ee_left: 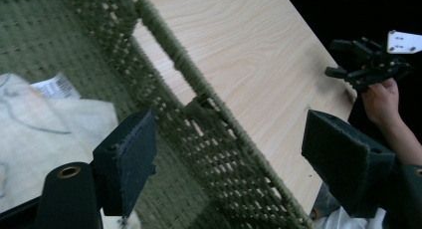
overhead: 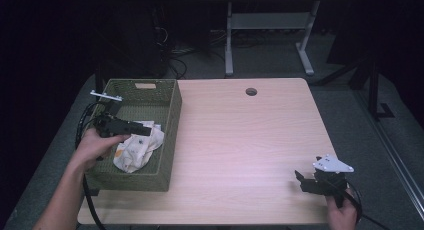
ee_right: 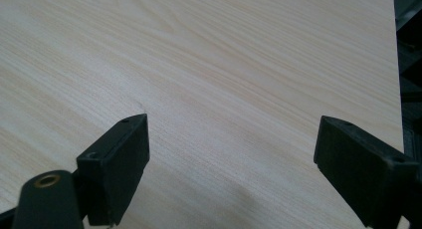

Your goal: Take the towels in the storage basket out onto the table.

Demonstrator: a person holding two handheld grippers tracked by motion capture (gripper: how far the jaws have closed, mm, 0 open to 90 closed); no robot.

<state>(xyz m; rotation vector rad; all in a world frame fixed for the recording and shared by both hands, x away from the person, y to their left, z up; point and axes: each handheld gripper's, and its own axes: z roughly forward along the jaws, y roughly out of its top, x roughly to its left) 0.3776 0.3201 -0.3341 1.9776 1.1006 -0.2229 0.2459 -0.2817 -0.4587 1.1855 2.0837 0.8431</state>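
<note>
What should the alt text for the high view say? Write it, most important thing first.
A person's left gripper reaches, jaws open, over a green woven basket holding a crumpled cream cloth, at the left of a pale wooden table. The right gripper, open, hovers near the table's front right corner.

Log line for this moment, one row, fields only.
left hand-held gripper: open, over basket, above cloth | right hand-held gripper: open, empty, near table corner

Matt pale wood table [overhead: 240, 140], rough woven green basket [overhead: 170, 135], crumpled cloth [overhead: 137, 150]
</note>
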